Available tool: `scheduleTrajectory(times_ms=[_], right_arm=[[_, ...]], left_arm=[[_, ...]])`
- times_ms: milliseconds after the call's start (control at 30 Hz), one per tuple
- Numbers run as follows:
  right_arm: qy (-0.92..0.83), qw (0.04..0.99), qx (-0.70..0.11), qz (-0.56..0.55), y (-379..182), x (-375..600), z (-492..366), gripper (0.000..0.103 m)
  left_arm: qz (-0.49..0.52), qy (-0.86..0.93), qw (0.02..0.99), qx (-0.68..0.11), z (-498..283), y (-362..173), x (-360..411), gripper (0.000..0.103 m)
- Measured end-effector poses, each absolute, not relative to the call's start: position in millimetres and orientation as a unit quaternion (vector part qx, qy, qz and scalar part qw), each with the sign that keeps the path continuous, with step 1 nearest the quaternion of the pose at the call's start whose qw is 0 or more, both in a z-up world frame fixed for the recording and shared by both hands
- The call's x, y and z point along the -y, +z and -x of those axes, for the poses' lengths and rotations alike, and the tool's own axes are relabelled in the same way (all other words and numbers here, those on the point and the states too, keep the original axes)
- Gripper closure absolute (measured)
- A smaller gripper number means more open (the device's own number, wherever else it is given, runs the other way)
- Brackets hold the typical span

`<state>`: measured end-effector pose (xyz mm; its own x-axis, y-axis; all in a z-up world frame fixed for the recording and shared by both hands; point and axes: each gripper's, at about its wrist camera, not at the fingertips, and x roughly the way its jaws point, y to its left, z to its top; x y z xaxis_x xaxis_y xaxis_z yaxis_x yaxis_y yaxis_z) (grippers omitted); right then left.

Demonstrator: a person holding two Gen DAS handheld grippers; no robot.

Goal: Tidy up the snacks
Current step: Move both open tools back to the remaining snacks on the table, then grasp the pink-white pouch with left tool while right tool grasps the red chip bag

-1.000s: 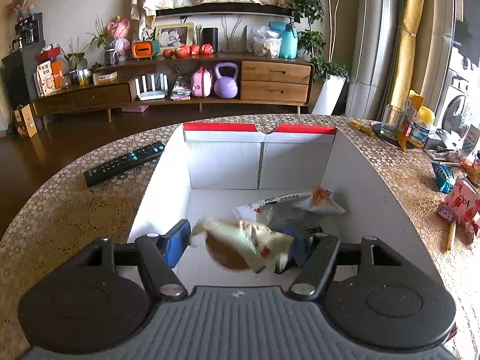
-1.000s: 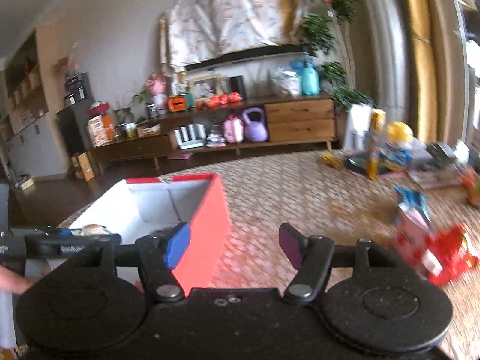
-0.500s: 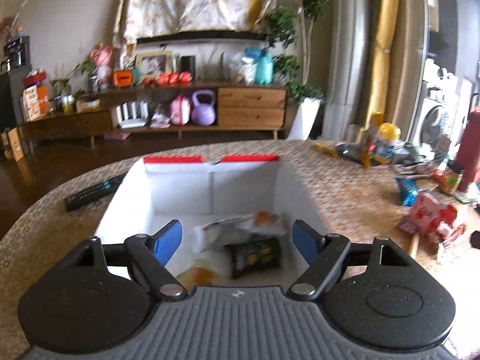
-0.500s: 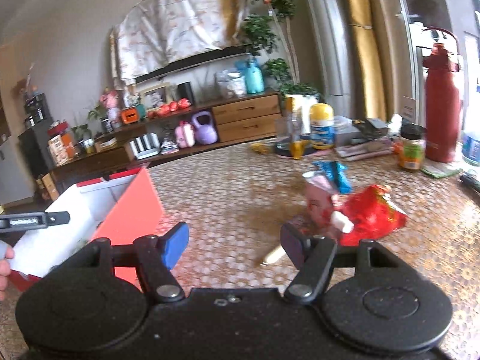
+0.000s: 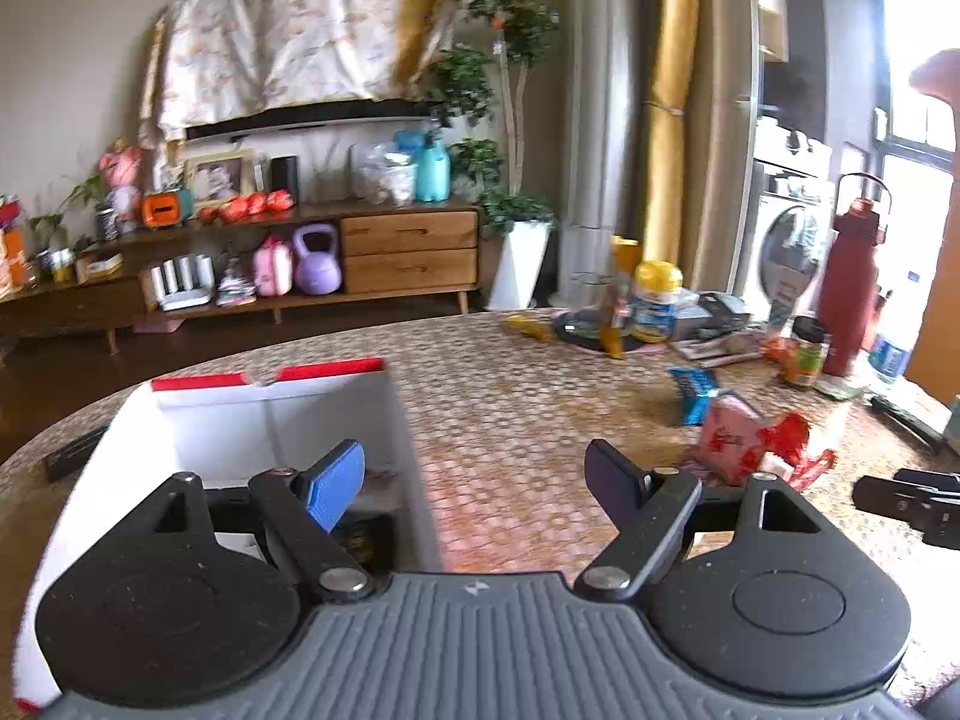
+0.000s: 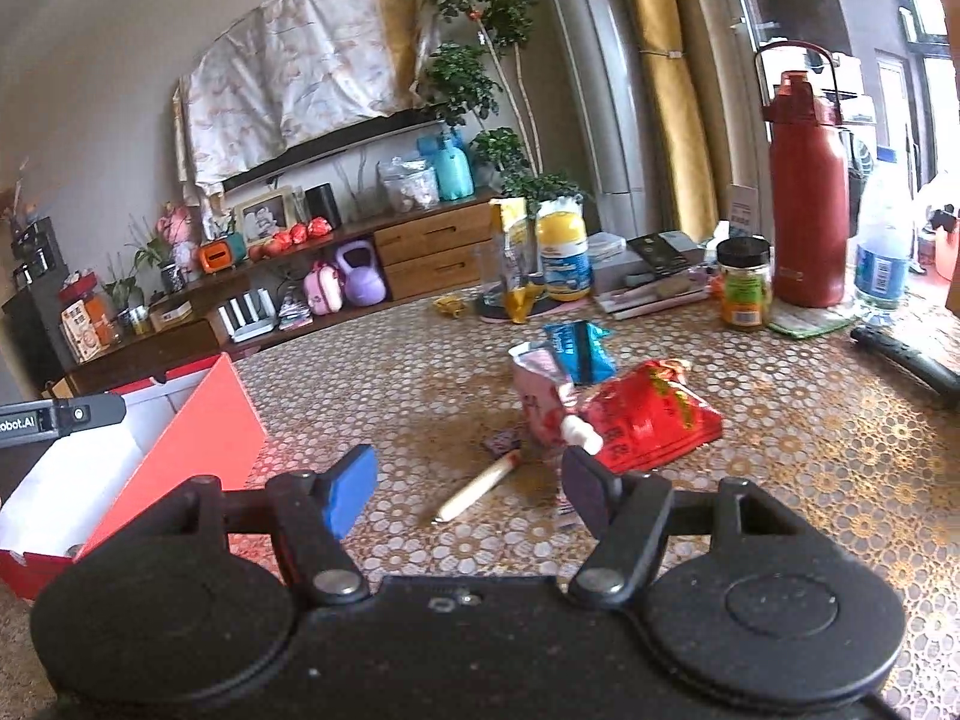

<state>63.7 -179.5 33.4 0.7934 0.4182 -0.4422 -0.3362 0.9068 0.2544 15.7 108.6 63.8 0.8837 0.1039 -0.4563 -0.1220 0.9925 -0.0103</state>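
Both tongs, left (image 5: 474,474) and right (image 6: 465,486), are gaping empty; the red box (image 5: 396,420) is holding a few wrapped snacks (image 5: 354,534).

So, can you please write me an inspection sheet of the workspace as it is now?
Surface: round table with gold patterned cloth.
Job's things: red cardboard box with white inside at the left, some packets in it; pink carton, red foil bag, blue packet and cream stick lie loose on the cloth.
Clutter: tall red flask, glass jar, yellow-lidded tub, water bottle.
Grippers: left gripper open, empty; right gripper open, empty, facing the stick.
Cables: nothing seen.
Surroundings: wooden sideboard, potted tree.
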Motion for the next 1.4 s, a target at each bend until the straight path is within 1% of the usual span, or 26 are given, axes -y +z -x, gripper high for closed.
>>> scheduleTrajectory(times_ms=[600,1033,1400], right_arm=[[0.143,0.95,-0.262,-0.091,13,228,-82,0.035],[0.117,0.95,-0.271,-0.101,-5,258,-105,0.035],[0.113,0.947,-0.279,-0.108,-18,270,-124,0.034]], left_arm=[[-0.009,-0.03,0.967,-0.253,-65,41,-16,0.022],[-0.003,-0.045,0.96,-0.276,-127,23,29,0.022],[-0.001,-0.042,0.954,-0.298,-184,-5,60,0.022]])
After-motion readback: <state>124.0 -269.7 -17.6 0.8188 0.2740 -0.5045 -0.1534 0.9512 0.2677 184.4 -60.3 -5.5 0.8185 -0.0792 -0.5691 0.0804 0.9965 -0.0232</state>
